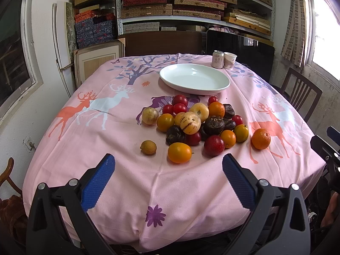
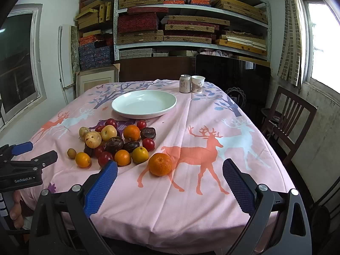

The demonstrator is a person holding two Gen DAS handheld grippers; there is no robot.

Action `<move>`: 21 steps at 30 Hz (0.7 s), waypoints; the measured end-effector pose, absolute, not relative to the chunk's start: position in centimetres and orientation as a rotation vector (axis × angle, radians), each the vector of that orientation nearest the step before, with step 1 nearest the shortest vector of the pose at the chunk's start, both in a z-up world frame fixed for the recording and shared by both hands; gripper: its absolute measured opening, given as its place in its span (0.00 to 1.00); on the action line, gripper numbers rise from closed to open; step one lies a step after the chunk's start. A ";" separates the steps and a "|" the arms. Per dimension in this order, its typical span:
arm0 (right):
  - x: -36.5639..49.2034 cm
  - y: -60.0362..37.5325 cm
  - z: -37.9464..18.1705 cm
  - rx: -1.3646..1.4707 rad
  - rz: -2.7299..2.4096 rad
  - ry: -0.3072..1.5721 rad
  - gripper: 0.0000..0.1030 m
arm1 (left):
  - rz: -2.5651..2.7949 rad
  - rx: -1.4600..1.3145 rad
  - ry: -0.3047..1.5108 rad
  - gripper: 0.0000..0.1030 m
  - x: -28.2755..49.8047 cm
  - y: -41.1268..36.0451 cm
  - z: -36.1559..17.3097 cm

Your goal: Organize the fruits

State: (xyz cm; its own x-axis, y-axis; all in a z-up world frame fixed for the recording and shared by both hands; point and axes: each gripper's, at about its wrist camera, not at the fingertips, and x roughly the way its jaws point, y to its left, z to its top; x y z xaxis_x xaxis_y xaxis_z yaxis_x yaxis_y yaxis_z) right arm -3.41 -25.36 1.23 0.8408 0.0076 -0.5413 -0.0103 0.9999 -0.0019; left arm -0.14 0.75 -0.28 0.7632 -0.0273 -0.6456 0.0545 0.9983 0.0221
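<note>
A heap of mixed fruit lies mid-table: oranges, red tomatoes, pale striped melons and dark wrinkled fruits. One mandarin sits apart on the right, and a small brown longan on the left. Behind the heap stands an empty white plate. My left gripper hovers open over the near table edge, short of the heap. My right gripper is open too, with the lone mandarin just ahead between its blue fingers.
A drink can and a paper cup stand at the far edge. Pink deer-print cloth covers the table. A wooden chair is at right, box-filled shelves behind. The left gripper's body shows at the right view's left edge.
</note>
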 end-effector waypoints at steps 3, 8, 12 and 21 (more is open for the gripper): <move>-3.4 -25.4 1.3 -0.005 0.008 0.571 0.97 | -0.045 0.040 0.702 0.96 -0.1 0.7 -0.3; -3.4 -25.4 1.3 -0.005 0.008 0.571 0.97 | -0.045 0.040 0.702 0.96 -0.2 0.8 -0.3; -3.5 -25.5 1.3 -0.005 0.008 0.572 0.97 | -0.045 0.040 0.702 0.96 -0.2 0.8 -0.3; -3.4 -25.5 1.2 -0.004 0.009 0.574 0.97 | -0.044 0.039 0.703 0.96 -0.2 0.8 -0.3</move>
